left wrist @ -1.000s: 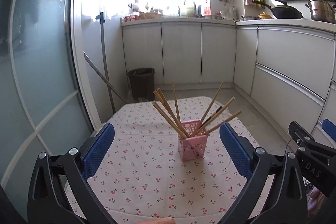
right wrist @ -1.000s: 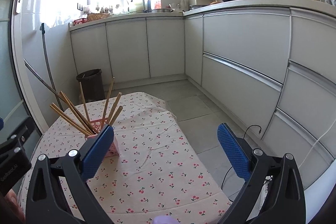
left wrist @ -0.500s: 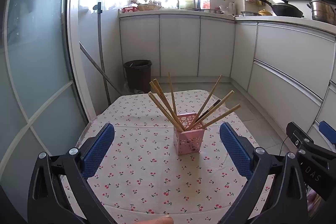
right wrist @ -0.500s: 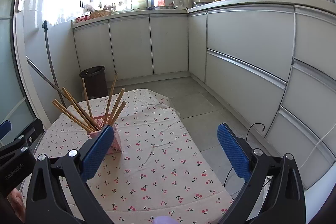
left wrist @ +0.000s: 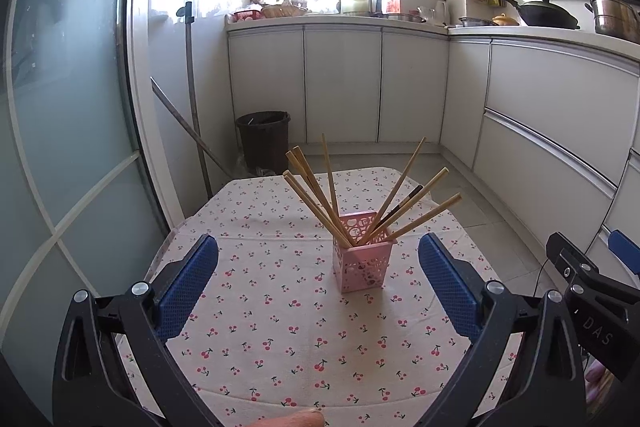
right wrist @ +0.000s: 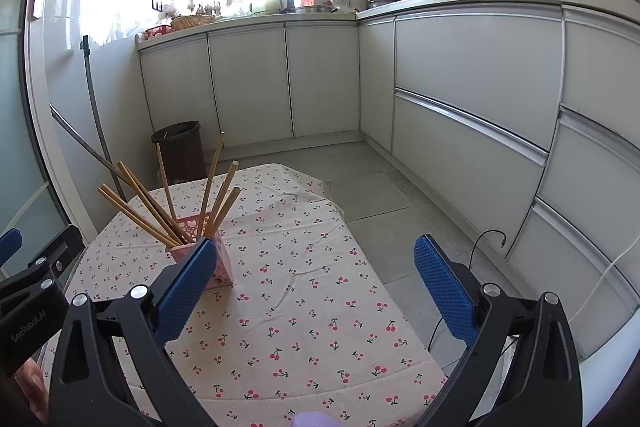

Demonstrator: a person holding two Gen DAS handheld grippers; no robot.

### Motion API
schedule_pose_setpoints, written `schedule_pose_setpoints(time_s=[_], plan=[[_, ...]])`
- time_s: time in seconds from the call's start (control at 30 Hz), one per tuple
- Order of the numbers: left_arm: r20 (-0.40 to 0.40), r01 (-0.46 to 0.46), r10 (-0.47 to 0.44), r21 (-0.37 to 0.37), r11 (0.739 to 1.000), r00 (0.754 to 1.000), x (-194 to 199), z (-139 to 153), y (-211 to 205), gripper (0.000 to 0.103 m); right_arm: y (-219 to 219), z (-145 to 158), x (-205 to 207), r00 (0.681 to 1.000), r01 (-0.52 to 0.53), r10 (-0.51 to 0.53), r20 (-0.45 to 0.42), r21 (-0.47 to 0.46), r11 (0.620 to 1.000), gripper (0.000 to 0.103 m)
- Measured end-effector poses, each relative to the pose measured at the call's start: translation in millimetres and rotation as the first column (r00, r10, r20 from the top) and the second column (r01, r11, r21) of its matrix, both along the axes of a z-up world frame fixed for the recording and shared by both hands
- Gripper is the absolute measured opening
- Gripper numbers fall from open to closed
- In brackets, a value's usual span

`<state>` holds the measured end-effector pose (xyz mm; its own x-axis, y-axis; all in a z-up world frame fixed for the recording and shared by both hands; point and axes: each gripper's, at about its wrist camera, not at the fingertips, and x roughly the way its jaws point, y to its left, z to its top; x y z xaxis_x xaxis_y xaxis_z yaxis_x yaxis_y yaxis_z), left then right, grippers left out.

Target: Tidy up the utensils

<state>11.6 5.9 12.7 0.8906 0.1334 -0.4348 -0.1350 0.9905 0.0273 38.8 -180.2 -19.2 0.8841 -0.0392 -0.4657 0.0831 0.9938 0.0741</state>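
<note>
The pink perforated holder (left wrist: 362, 255) stands upright on the desk (left wrist: 280, 327), right of centre in the left wrist view and at centre left in the right wrist view, where it is partly hidden behind the left blue pad of the right gripper (right wrist: 316, 287). It contains a fan of wooden chopsticks (left wrist: 320, 195) and one darker stick (left wrist: 402, 205); all lean outward against the rim, some to the left, some to the right. No loose utensil is visible on the cherry-print cloth, so the task appears at or near its end, and the step in hand is judged to be a final check or a clear retreat. The left gripper (left wrist: 318, 283) is released, its pads spread wide with the holder showing between them but farther off, not touched. The right gripper is likewise released and grasps nothing. To do this step well, keep both grippers low and away from the splayed stick tips, since a brush against any one could tip the light holder. If straightening is wanted, approach from above, close on the sticks near the rim, and gather them gently. A dark waste bin (left wrist: 264, 141) stands on the floor beyond the desk, near upper centre; its contents cannot be determined.
</note>
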Motion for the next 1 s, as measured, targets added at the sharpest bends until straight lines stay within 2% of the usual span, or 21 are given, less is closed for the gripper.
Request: schedule_pose_setpoints(time_s=[1.0], plan=[[-0.031,-0.007,0.008,0.007,1.000,0.999,5.9,-5.2,1.1,0.096,1.5,-3.6,1.3,1.000,-0.004,0.004,-0.020,0.007,1.000,0.096]])
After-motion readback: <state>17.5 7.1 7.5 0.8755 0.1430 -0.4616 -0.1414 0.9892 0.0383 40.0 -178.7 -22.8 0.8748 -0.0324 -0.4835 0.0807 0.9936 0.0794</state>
